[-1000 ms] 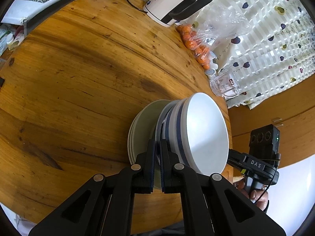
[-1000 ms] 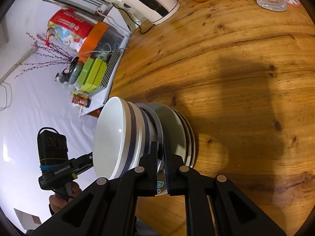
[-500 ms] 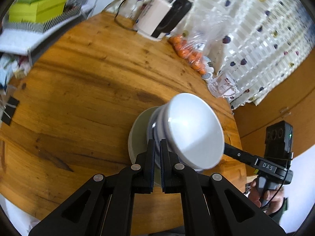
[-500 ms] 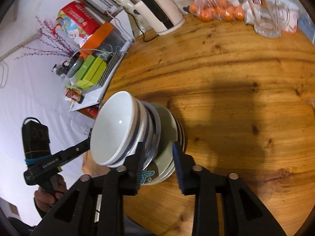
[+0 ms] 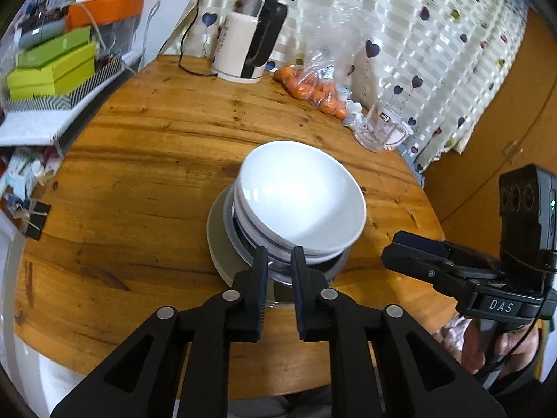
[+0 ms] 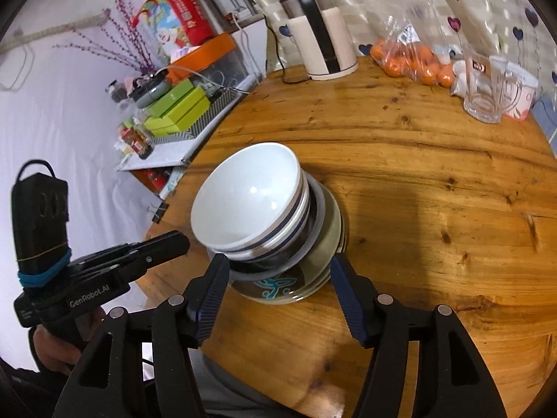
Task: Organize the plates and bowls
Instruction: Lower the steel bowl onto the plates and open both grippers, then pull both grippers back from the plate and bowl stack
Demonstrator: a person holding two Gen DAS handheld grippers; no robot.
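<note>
A stack of white bowls with blue bands (image 5: 299,198) sits on a stack of grey-green plates (image 5: 222,244) on the round wooden table (image 5: 139,174). My left gripper (image 5: 280,261) is open a little, its jaws just apart at the near rim of the stack, holding nothing. My right gripper (image 6: 280,278) is wide open, its fingers on either side of the plates (image 6: 313,271) and bowls (image 6: 250,202), not touching. Each gripper shows in the other's view: the right one (image 5: 410,247), the left one (image 6: 167,244).
At the table's far edge stand a white and black kettle (image 5: 249,41), a bag of oranges (image 5: 313,87) and a glass mug (image 5: 379,129). A shelf with green boxes (image 5: 52,69) stands left of the table. A wooden cabinet (image 5: 504,104) is on the right.
Both grippers were shut on the stack's rim; the right opened first, then the left. Both have pulled back and up, and the stack now rests on the table.
</note>
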